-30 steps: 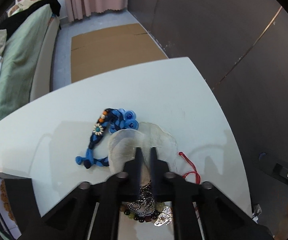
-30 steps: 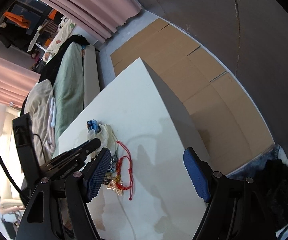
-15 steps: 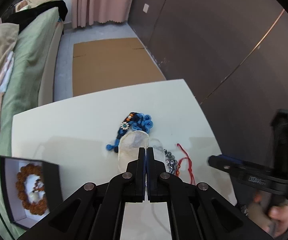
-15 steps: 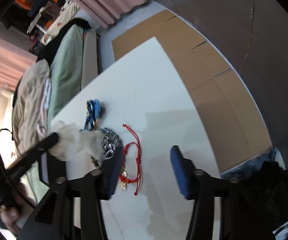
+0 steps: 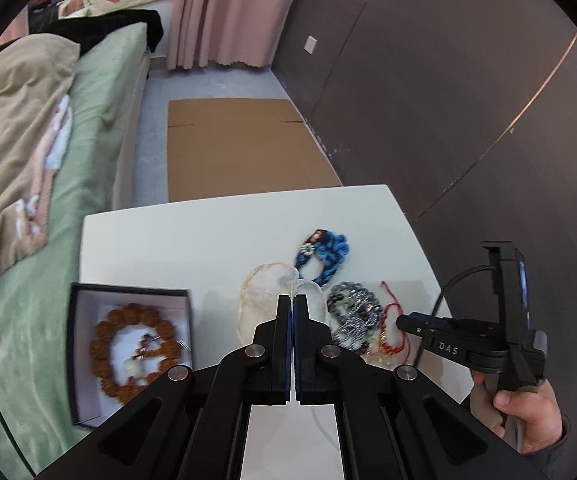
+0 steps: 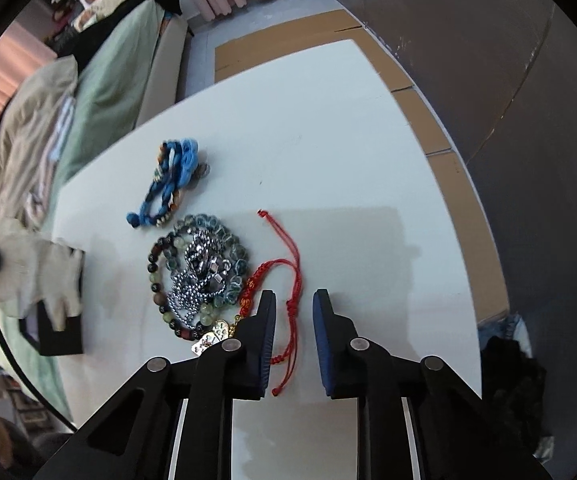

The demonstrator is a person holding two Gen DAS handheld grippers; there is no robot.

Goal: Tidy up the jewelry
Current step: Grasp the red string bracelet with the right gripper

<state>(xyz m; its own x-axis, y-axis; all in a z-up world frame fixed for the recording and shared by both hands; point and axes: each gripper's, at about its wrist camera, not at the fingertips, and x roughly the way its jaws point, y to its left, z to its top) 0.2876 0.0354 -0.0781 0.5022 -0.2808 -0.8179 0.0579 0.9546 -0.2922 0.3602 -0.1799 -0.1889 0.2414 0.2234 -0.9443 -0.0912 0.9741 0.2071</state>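
My left gripper (image 5: 293,299) is shut on the top edge of a sheer white pouch (image 5: 264,300), which hangs above the white table (image 5: 188,248). Seen from the right wrist, the pouch (image 6: 36,268) dangles at the far left. A red cord bracelet (image 6: 288,276) lies on the table, its knotted tail between the fingers of my right gripper (image 6: 294,305). Those jaws are closing, with a gap still on both sides of the cord. Left of it lie a beaded bracelet tangled with a silver chain (image 6: 196,272) and a blue braided bracelet (image 6: 168,184).
A black box (image 5: 76,360) holding a brown bead bracelet (image 5: 128,344) sits at the table's left edge. A hand (image 5: 528,412) holds the right gripper (image 5: 404,322) by the table's right edge. A green-covered bed (image 5: 88,140) lies left, flat cardboard (image 5: 240,148) on the floor beyond.
The left gripper rose and drew back with the pouch, uncovering the beaded bracelet and chain and bringing the black box into view. The right gripper tilted down over the red cord and its jaws narrowed.
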